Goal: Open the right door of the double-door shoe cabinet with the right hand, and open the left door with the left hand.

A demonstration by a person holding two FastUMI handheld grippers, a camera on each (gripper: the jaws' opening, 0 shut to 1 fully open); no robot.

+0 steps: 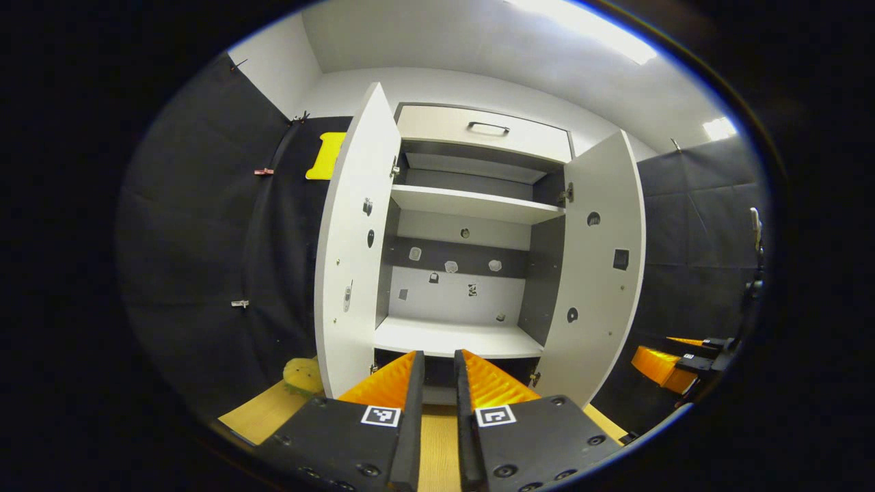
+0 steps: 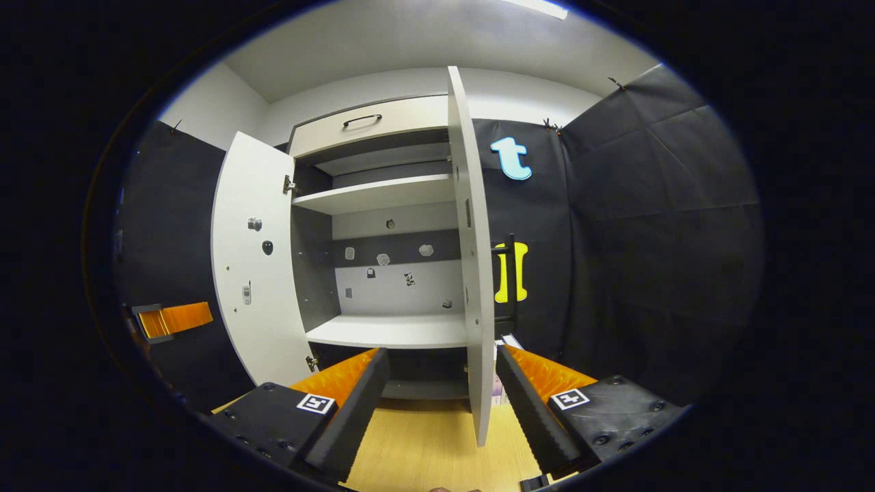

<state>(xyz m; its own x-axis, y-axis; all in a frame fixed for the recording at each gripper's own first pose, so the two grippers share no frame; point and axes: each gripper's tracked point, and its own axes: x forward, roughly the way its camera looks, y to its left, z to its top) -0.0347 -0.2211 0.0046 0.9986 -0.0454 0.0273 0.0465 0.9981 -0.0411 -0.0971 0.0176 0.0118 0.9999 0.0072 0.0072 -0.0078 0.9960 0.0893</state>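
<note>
Shoe cabinet (image 1: pixel 472 205) standing w/ both doors swung wide; right gripper (image 2: pixel 441 389) jaws gaping astride right door (image 2: pixel 472 273) edge; left gripper (image 1: pixel 439 383) nearly closed, empty.

White shoe cabinet (image 1: pixel 472 205), both doors wide open

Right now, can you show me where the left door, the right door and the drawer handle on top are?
left door (image 1: pixel 352 232): left gripper view, middle of its inner face.
right door (image 1: pixel 601 273): left gripper view, middle of its inner face.
drawer handle (image 1: pixel 488 128): left gripper view, middle of the bar.
</note>
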